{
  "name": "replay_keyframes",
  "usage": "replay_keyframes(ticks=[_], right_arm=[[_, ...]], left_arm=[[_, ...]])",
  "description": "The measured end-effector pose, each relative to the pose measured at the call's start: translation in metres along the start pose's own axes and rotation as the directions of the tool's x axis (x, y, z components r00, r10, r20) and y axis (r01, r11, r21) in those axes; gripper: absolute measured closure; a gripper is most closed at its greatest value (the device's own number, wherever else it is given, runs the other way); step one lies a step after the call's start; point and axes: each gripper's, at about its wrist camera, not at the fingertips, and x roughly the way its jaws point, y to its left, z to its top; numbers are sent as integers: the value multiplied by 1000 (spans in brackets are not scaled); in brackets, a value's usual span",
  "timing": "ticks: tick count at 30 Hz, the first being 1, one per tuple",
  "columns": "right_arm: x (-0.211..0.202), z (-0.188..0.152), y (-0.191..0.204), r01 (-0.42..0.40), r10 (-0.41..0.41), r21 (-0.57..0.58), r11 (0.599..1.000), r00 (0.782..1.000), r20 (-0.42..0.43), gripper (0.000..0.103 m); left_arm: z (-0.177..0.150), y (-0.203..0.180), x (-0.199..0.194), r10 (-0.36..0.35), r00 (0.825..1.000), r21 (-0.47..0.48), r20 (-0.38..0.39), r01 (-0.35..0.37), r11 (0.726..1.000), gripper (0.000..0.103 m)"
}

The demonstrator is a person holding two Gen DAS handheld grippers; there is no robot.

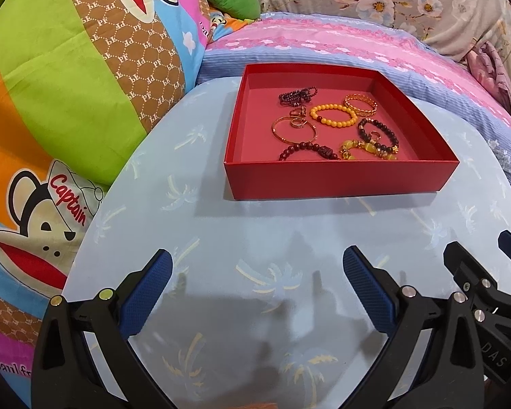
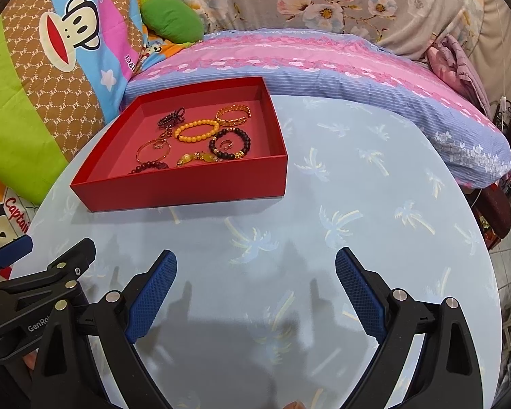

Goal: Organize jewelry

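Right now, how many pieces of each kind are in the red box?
Bead bracelets: 4
Gold bangles: 2
Rings: 3
Dark bead chain: 1
Total: 10, all inside the red box.

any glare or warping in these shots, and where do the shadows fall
Left wrist view: fisheye bows the red box and table edge; the open left claw throws soft shadows on the table. Right wrist view: same warping, dark corners, shadows beneath the open right claw; no harsh glare.
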Motion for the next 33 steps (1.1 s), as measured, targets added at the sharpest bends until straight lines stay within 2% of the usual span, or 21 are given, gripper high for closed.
replay_keyframes(ticks=[33], right_arm=[[1, -1, -1, 3, -3, 1, 1000, 1000, 0, 12]], left_arm=[[0, 0, 0, 10, 1000, 3, 15, -10, 1000, 7]])
